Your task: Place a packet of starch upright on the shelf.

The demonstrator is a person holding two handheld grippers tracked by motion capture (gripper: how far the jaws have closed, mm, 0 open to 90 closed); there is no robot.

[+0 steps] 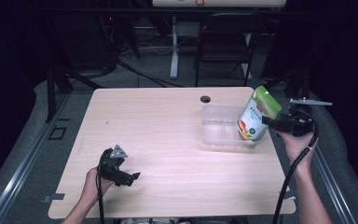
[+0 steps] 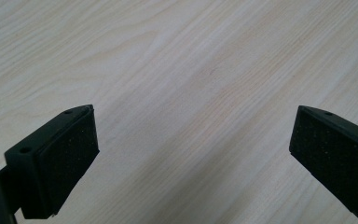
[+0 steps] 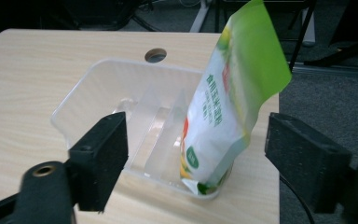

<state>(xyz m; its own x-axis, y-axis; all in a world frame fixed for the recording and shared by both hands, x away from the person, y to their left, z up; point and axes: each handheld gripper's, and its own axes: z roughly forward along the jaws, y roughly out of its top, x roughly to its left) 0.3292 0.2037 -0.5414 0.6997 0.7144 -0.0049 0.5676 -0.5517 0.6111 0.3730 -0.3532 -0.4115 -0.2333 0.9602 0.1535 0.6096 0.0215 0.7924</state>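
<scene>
A white and green pouch (image 1: 256, 115) stands tilted in the right end of a clear plastic bin (image 1: 216, 126) on the right side of the wooden table (image 1: 168, 154). My right gripper (image 1: 271, 122) hovers just right of the pouch, open and apart from it. In the right gripper view the pouch (image 3: 228, 112) leans against the bin's wall (image 3: 98, 88), and it stands beyond the two spread pads with nothing pressing on it. My left gripper (image 1: 133, 177) rests low at the table's front left, open. In the left gripper view its pads (image 2: 70, 158) stand wide over bare wood.
A cable hole (image 1: 205, 99) lies in the table behind the bin. A dark chair (image 1: 223, 42) and a white table leg (image 1: 174, 46) stand beyond the far edge. The table's right edge runs close beside the bin.
</scene>
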